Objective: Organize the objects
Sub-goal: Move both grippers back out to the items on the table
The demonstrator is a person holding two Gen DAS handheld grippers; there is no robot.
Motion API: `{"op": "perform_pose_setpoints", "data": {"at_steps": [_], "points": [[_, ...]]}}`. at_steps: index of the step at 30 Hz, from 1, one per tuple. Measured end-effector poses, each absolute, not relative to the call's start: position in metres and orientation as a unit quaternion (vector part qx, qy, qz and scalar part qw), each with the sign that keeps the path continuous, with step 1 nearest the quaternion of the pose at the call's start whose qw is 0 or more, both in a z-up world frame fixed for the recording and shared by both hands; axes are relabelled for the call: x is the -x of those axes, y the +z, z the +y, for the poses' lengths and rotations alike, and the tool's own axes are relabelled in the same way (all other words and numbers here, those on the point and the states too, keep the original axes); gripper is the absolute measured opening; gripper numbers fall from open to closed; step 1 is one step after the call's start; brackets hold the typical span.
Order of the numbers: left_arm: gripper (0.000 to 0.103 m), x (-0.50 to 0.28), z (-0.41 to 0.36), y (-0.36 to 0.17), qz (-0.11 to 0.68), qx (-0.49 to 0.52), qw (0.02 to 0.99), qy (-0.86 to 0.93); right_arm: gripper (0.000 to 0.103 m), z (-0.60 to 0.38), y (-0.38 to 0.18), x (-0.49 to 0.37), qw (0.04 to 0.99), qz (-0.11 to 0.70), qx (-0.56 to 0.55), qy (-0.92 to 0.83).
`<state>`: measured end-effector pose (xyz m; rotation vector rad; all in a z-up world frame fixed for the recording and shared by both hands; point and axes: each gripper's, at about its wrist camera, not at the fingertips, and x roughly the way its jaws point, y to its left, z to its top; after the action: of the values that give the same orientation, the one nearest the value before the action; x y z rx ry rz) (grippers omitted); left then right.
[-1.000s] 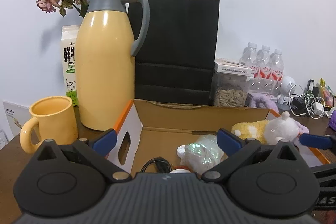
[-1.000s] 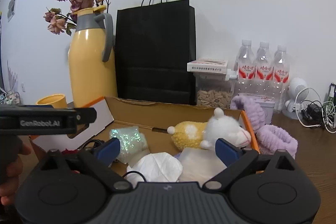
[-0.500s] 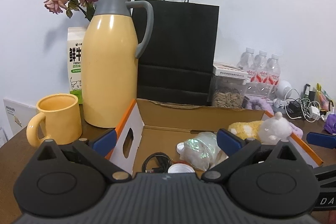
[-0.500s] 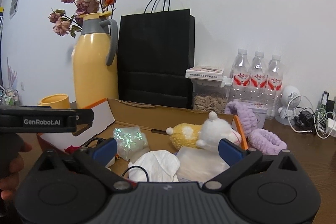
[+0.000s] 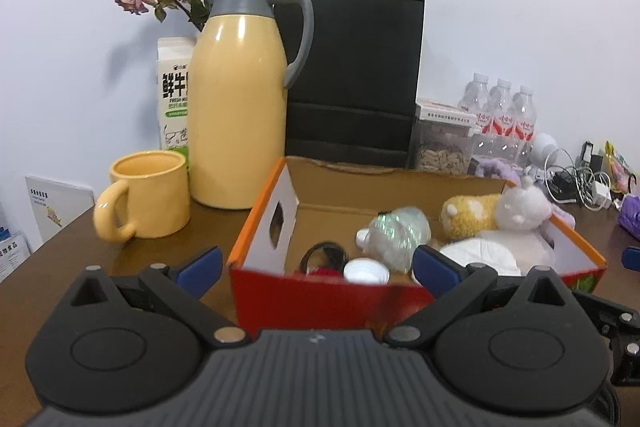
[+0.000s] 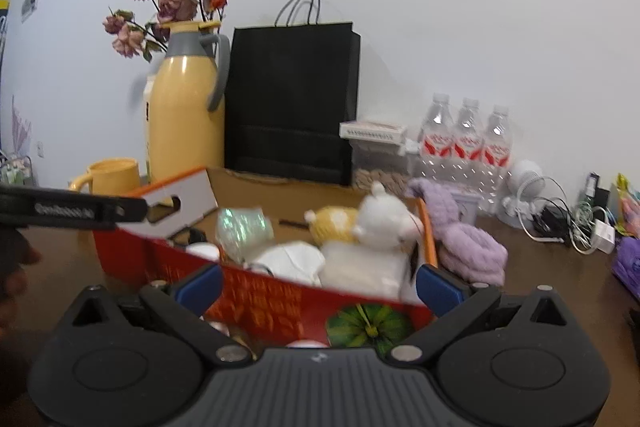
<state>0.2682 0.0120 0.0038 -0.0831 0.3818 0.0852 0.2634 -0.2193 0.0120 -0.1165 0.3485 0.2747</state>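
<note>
The red cardboard box (image 5: 320,297) sits at frame centre, holding a plush toy (image 5: 516,211), a glittery pouch (image 5: 396,231) and a white cap (image 5: 366,271). The left gripper (image 5: 316,263) and the right gripper (image 6: 318,277) are both spread wide and empty. The purple towel (image 6: 464,243), right of the box, is probably next; a slow, level approach is advised

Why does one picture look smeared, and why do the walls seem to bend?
Right wrist view: motion blur softens the red box and plush toy. Left wrist view: mostly sharp, only the iridescent bundle smears; glare streaks the yellow thermos, whose shadow falls on the wall. Both views: the fisheye lens curves edges and darkens corners.
</note>
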Motion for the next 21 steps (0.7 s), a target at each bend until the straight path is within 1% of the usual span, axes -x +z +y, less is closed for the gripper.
{"op": "perform_pose_setpoints", "data": {"at_steps": [13,21], "points": [[0.103,-0.225,0.019,-0.010,0.219,0.037,0.974,0.038,0.103,-0.232,-0.013,-0.218,0.962,0.231,0.060,0.136],[0.103,-0.215,0.020,-0.017,0.238,0.036,0.970,0.036,0.103,-0.227,-0.019,-0.212,0.945,0.277,0.040,0.168]]}}
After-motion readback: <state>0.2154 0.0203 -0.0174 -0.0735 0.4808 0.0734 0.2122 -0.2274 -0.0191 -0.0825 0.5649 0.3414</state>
